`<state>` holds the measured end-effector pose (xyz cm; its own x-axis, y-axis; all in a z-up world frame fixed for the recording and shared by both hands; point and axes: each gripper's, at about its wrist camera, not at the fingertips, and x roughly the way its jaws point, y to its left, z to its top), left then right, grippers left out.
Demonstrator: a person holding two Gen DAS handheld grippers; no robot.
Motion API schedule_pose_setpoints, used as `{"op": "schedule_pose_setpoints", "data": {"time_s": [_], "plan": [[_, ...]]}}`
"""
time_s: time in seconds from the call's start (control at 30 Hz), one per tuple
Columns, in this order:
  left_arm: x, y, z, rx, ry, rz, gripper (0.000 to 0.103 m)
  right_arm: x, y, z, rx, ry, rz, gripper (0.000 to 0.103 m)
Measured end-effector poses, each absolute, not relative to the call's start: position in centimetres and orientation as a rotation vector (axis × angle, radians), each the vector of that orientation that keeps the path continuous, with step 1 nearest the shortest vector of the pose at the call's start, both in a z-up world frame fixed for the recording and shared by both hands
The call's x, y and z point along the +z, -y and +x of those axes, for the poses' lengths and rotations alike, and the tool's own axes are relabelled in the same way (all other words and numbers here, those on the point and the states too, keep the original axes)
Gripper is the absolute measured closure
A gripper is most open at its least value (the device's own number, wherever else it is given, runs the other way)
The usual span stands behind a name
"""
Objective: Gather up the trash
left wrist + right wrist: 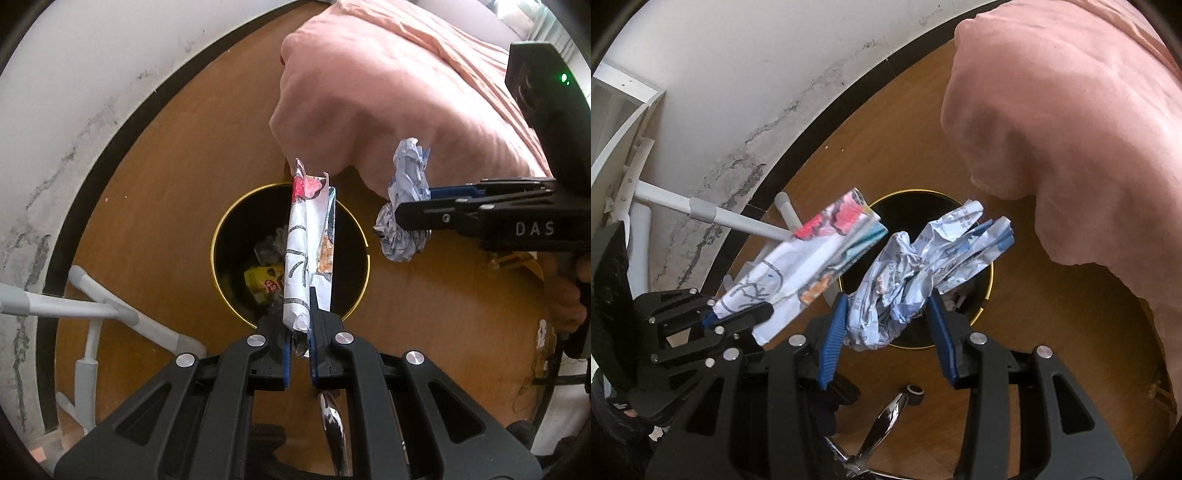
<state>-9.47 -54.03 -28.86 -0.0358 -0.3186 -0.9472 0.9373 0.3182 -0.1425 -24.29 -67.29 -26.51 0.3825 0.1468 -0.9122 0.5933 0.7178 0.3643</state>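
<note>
Black bin gold-rimmed; crumpled paper white-blue

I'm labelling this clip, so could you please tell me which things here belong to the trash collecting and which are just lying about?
Part of the job:
- folded drawing paper, in the left gripper
- crumpled paper, in the right gripper
- black bin below, trash already inside

Just lying about:
- pink bedding
- white rack
- chair base

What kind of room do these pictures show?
Probably a bedroom: a pink duvet hangs over a wooden floor, beside a stained white wall and a black bin holding trash.
</note>
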Motion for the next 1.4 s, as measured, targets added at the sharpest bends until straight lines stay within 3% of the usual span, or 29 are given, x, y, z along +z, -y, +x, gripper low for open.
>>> {"op": "schedule_pose_setpoints", "data": {"time_s": [0.2,0.23,0.27,0.33,0.43,0.57,0.83,1.13,1.4], "plan": [[-29.7,55.0,-9.3,-1.142,-1.216,0.696,0.091,-27.2,67.9,-23.6,-0.317,-1.181,0.766,0.059],[-29.6,55.0,-9.4,-1.147,-1.214,0.694,0.079,-27.3,67.9,-23.6,-0.317,-1.182,0.769,0.059],[-29.4,55.0,-9.5,-1.149,-1.208,0.691,0.061,-27.5,67.8,-23.6,-0.319,-1.182,0.769,0.058],[-28.9,55.0,-9.6,-1.156,-1.181,0.675,0.051,-27.6,67.8,-23.4,-0.32,-1.183,0.77,0.057],[-28.4,55.0,-9.8,-1.154,-1.168,0.669,0.049,-27.6,67.9,-23.2,-0.33,-1.181,0.772,0.055],[-27.6,54.7,-9.9,-1.159,-1.159,0.651,0.04,-26.9,67.8,-23.0,-0.346,-1.155,0.77,0.033],[-22.5,53.4,-12.0,-1.193,-1.065,0.634,0.019,-22.2,66.8,-24.7,-0.422,-1.105,0.708,0.024],[-8.5,46.9,-12.5,-1.218,-0.89,0.471,0.01,-7.9,63.1,-23.8,-0.47,-0.899,0.49,0.007],[-1.0,32.6,-7.0,-0.885,-0.696,0.368,0.008,-0.1,52.0,-14.6,-0.274,-0.786,0.294,0.007]]}}
